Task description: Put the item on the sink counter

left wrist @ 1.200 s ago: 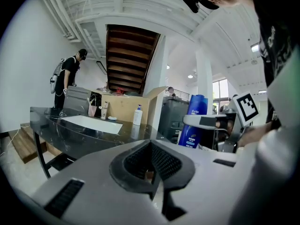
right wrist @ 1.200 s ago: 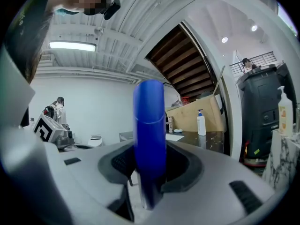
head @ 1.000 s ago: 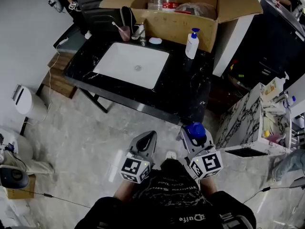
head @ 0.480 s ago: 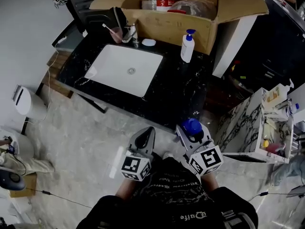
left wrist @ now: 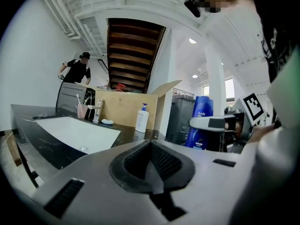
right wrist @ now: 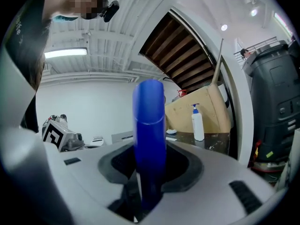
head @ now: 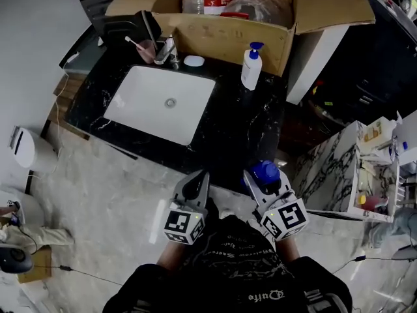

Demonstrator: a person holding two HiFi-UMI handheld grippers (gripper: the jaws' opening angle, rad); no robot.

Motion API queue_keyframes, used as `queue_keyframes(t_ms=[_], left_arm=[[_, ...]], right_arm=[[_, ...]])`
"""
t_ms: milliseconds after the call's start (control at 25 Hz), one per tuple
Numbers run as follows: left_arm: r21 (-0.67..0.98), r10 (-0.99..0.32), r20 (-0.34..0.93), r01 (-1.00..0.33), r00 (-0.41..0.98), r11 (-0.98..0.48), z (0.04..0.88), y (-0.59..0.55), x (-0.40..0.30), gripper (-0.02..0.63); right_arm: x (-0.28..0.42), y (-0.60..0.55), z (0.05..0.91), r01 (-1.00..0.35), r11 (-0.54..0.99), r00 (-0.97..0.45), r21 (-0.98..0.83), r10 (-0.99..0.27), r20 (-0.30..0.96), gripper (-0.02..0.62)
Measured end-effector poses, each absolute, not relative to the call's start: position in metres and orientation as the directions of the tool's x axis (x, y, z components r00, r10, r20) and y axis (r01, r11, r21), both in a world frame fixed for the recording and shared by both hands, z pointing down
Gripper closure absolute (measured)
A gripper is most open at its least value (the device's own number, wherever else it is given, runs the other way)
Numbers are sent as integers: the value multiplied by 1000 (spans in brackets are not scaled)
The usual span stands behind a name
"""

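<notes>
My right gripper is shut on a blue bottle, which stands upright between its jaws, just short of the counter's front edge. In the right gripper view the blue bottle fills the middle, clamped by the dark pads. Beside it my left gripper is shut with nothing in it, its pads meeting. The left gripper view shows the blue bottle off to the right. Ahead lies the black marble sink counter with a white basin.
On the counter stand a white pump bottle, a faucet, a pink cup with a toothbrush and a soap dish. A cardboard box sits behind. A marble-patterned cabinet stands right. A person is far back.
Both grippers have moved closer to the counter's front edge, and the counter sits lower and nearer in the head view. The blue bottle stays in the right gripper.
</notes>
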State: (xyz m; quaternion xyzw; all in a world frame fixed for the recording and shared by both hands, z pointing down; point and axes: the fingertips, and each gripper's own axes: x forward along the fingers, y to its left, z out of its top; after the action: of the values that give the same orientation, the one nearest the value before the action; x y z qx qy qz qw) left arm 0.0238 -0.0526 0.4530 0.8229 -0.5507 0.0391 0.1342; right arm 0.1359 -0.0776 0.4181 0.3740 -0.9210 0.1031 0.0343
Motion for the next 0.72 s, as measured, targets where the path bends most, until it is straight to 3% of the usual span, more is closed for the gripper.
queue_keyframes(t_ms=[720], left_arm=[[167,-864,193,-883,465,-438,447,-184,-60,598]], right_arm=[[64,-201,411,-787,602,-617,-135,-773,150,451]])
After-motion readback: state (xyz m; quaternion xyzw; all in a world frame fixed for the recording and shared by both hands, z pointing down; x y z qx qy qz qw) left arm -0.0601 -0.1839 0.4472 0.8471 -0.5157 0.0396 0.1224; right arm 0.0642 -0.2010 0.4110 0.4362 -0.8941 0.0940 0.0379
